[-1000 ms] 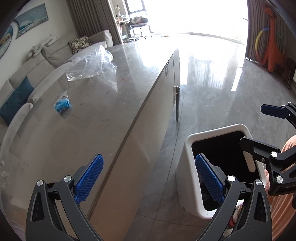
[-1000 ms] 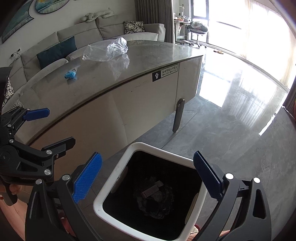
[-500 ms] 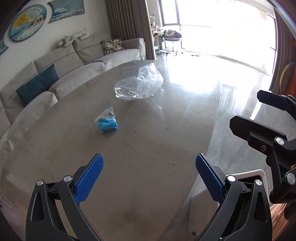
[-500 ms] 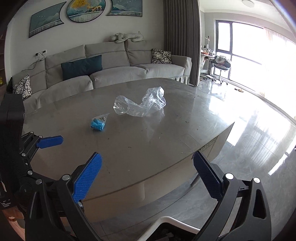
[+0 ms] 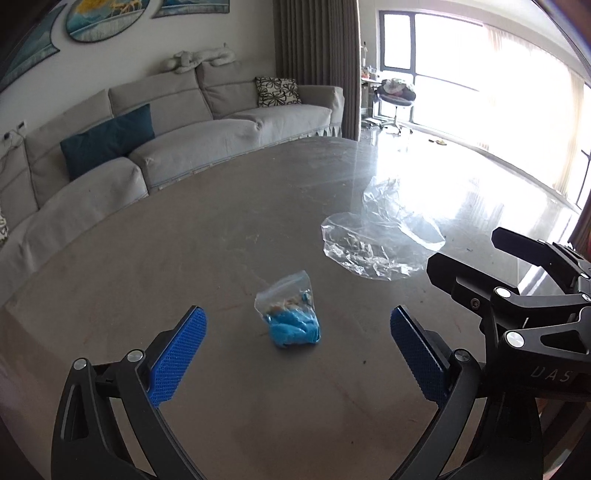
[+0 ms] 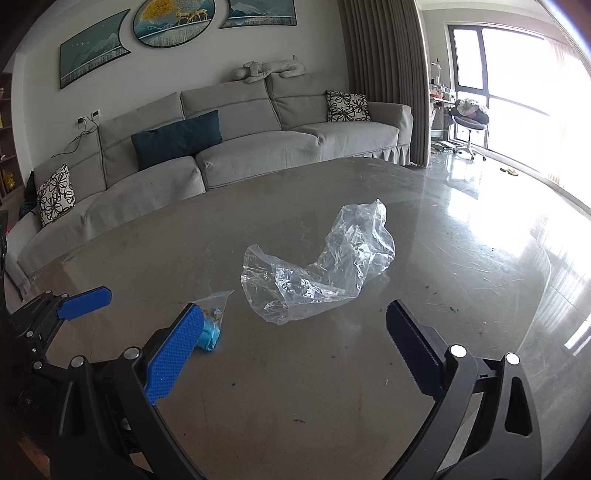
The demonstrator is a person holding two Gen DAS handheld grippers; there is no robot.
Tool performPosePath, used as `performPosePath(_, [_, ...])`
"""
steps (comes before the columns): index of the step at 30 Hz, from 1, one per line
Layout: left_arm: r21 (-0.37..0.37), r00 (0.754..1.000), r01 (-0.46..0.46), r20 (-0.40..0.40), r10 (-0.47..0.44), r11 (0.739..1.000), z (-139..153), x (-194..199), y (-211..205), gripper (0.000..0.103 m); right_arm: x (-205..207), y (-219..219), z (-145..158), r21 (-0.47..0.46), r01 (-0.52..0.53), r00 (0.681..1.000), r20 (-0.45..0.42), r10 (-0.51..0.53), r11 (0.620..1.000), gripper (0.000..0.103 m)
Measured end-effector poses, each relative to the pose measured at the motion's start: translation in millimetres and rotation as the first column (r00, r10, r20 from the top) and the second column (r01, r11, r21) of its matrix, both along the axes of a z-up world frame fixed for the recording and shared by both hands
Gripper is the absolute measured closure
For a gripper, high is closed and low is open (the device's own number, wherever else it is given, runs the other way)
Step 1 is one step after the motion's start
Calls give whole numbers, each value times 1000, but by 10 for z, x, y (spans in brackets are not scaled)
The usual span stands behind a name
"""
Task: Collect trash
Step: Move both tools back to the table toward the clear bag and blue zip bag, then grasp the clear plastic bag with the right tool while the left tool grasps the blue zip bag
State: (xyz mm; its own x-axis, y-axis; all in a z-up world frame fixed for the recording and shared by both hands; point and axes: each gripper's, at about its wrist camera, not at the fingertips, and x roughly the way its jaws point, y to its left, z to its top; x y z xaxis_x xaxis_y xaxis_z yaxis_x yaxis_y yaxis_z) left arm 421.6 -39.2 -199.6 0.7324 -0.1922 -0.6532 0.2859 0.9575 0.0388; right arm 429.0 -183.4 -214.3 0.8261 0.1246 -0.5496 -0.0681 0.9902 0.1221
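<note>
So both views have swung up off the bin on the floor and onto the table (image 5: pixel 184 229), meaning the next round of pickups is starting. Right gripper (image 6: pixel 291 343) hangs with its jaws spread and empty, lined up on the crumpled clear plastic bag (image 6: pixel 317 269) mid-table. Left gripper (image 5: pixel 295 354), also spread and empty, frames the small baggie with blue stuff (image 5: pixel 291 321), just ahead of its fingertips. Neither's touching yet.

a home living room: beyond the gripper a long grey sofa (image 6: pixel 258 140) with cushions, framed wall art (image 6: pixel 173 18), curtains (image 6: pixel 384 74).
</note>
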Motion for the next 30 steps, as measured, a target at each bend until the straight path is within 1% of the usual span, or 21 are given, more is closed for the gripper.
performPosePath(4, [-31,999,-34,-27,33,999,-76,254,49,5,258,-39,-43,4,-3,1000,-22,3,1000,5])
performPosePath(8, [-38,995,-56,-80,53,998,-240,463,54,5,492,-52,-134,-14,-7,998,-57,6,1000,5])
performPosePath(11, [-31,994,-59,-97,56,998,-322,511,38,5,697,-44,-266,-1,-19,990,-137,19,1000,5])
performPosePath(12, [-21,994,-61,-95,59,998,-339,516,27,5,737,-40,-317,4,-23,986,-163,23,1000,9])
performPosePath(13, [-14,994,-59,-94,58,998,-355,512,13,5,757,-28,-357,-11,-13,984,-177,10,1000,45])
performPosePath(14, [-9,994,-56,-95,55,998,-362,498,-2,5,786,-14,-401,-38,1,979,-204,-8,999,99])
performPosePath(15, [-6,994,-55,-94,55,998,-367,497,-5,5,805,-18,-445,-45,9,974,-225,-19,999,100])
performPosePath(17, [-2,994,-54,-92,53,999,-373,489,-9,5,772,-4,-489,-60,6,972,-235,-20,998,101])
performPosePath(20, [5,995,-57,-88,57,998,-383,479,-13,5,637,66,-478,-101,-19,977,-211,-2,995,102])
performPosePath(25, [0,993,-72,-95,71,997,-424,495,25,5,392,59,-342,-109,-33,987,-158,15,994,102])
performPosePath(30, [-17,985,-86,-148,83,996,-563,606,61,5,296,-18,-247,-128,-35,991,-131,18,991,102])
